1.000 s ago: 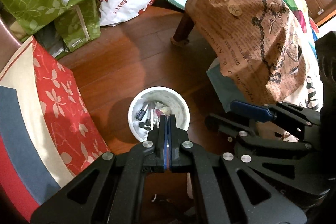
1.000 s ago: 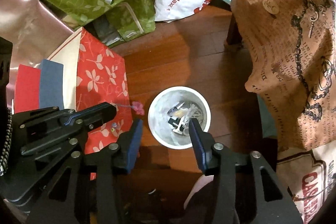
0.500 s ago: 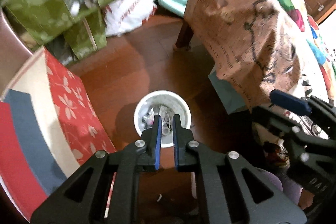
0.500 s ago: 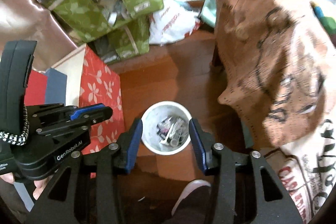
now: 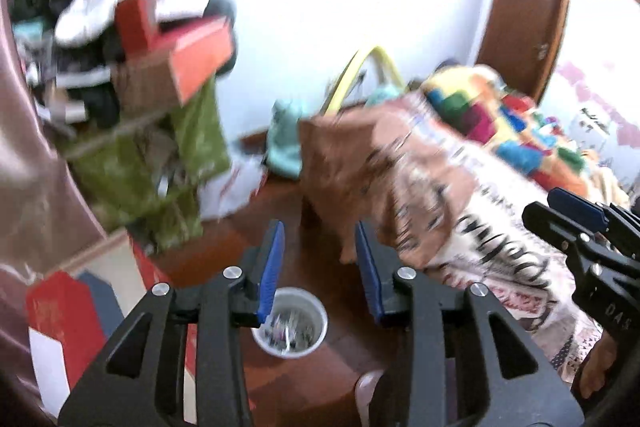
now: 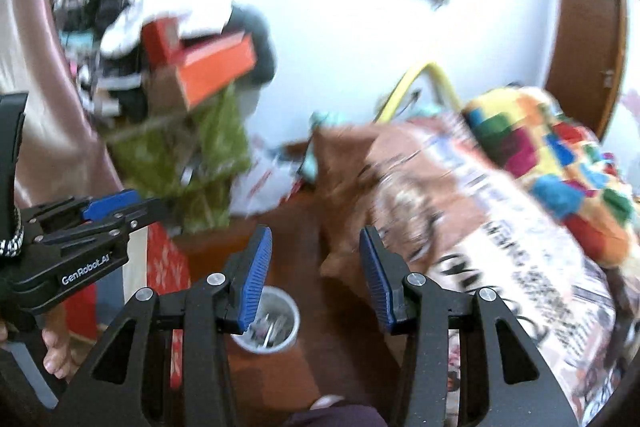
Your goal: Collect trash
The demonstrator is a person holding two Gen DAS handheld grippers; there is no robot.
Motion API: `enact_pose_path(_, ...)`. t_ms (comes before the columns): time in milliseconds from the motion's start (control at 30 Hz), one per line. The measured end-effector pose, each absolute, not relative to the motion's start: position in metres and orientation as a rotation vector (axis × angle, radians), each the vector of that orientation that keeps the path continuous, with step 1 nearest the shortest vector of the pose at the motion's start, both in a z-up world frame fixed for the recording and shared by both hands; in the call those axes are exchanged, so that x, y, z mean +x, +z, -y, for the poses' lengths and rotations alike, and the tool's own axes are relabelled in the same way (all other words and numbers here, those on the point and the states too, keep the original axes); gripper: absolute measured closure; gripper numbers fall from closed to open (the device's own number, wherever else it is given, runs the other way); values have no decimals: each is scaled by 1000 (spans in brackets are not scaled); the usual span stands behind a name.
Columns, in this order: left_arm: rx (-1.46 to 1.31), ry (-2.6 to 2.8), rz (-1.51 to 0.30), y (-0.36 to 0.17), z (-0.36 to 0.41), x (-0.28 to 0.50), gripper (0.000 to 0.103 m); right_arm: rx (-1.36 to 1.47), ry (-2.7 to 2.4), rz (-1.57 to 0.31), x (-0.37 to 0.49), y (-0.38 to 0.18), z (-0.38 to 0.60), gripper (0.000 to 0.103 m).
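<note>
A white round trash bin point(image 5: 290, 323) with several small bits of litter in it stands on the wooden floor, far below both grippers. My left gripper point(image 5: 319, 239) is high above it, its jaws opening with nothing between the blue pads point(image 5: 273, 263). My right gripper point(image 6: 314, 247) is open and empty, also high over the bin point(image 6: 268, 323). Each gripper shows in the other's view: the right gripper point(image 5: 576, 215) at the right edge, the left gripper point(image 6: 112, 205) at the left edge. Both views are motion-blurred.
A table draped in a brown printed cloth point(image 5: 400, 179) stands right of the bin, a colourful blanket point(image 5: 500, 123) behind it. Green leaf-print bags point(image 5: 168, 163) and red boxes point(image 5: 188, 51) pile up at the left. A red floral bag point(image 6: 164, 263) stands beside the bin. A brown door point(image 5: 524, 11) is at the far right.
Both grippers have risen well above the bin and tilted up, so the wall and door come into view. The left jaws went from shut to open. The right jaws kept the same gap.
</note>
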State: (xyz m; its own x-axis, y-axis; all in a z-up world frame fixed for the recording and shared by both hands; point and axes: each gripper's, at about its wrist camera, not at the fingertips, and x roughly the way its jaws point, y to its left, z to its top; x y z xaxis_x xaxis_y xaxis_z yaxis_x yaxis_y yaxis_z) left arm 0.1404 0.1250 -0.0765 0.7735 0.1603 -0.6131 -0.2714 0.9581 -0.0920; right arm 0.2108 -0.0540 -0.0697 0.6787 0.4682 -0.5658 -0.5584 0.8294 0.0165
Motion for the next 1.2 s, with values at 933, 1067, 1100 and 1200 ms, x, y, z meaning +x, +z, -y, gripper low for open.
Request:
enact_pose_path(933, 3, -27, -261, 23, -15, -16, 9, 61, 50, -303, 60, -7, 156, 7)
enact_pose_path(1067, 0, -49, -269, 21, -13, -15, 9, 73, 21, -284, 53, -5, 163, 2)
enact_pose_path(1100, -2, -51, -271, 20, -12, -16, 9, 73, 17, -281, 52, -4, 164, 2)
enact_pose_path(1200, -10, -59, -280, 18, -11, -15, 9, 72, 10, -275, 47, -4, 166, 2)
